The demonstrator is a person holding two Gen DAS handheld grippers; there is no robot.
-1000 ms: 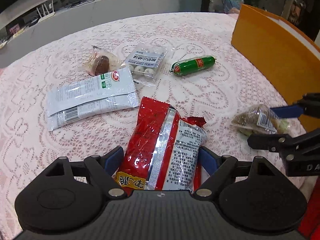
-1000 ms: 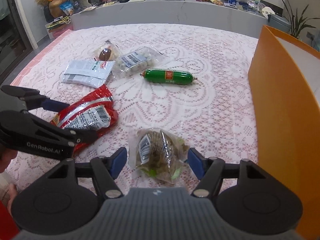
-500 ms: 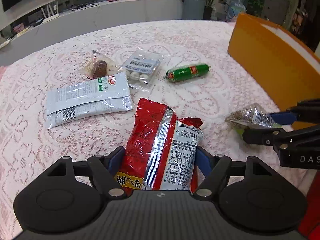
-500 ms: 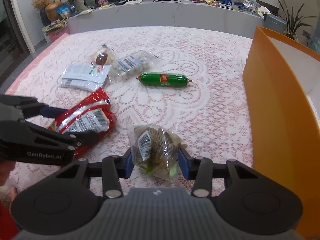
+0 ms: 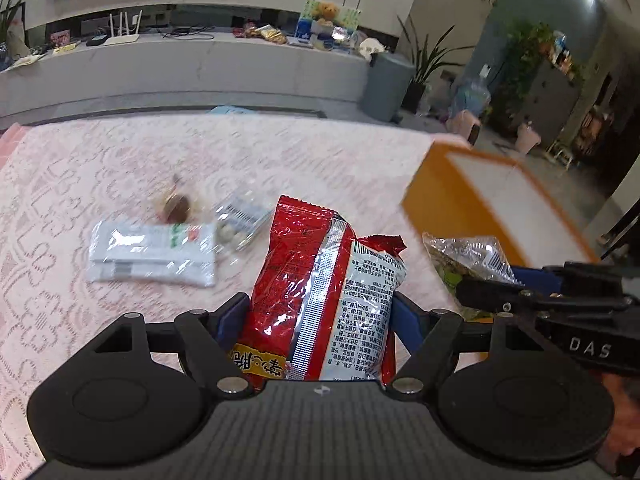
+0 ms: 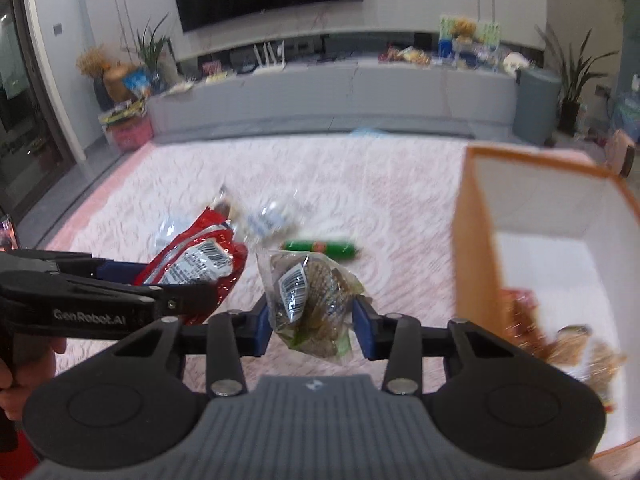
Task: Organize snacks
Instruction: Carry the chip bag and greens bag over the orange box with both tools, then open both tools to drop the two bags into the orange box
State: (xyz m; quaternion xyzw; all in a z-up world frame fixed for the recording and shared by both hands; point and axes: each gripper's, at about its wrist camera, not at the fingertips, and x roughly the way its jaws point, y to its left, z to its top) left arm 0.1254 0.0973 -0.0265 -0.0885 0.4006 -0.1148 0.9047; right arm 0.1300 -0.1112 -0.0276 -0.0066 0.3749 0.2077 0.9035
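I have both tools angled down toward the bench (image 5: pixel 280 152), side by side over its near edge. My left tool (image 5: pixel 320 320) stands fairly wide, its blue pads pressed on the flanks of the red snack packet (image 5: pixel 316 292), which it holds clear of the lace cloth; the packet's long axis runs straight out along the fingers, its crimped top end pointing away from me toward the far side of the bench. My right tool (image 6: pixel 314 326) is narrower and its jaws are closing, squeezing the clear bag of greenish-brown snack (image 6: pixel 310 300) between the pads; that bag stands roughly upright in the grip, barcode label facing me, its twisted top pointing up and away. The orange box (image 6: pixel 476 264) sits just to the right, open, with a few snacks blurred inside. On the cloth beyond lie the green sausage (image 6: pixel 320 247), crosswise, a white packet (image 5: pixel 152 254) and two small clear packs, too blurred to read.
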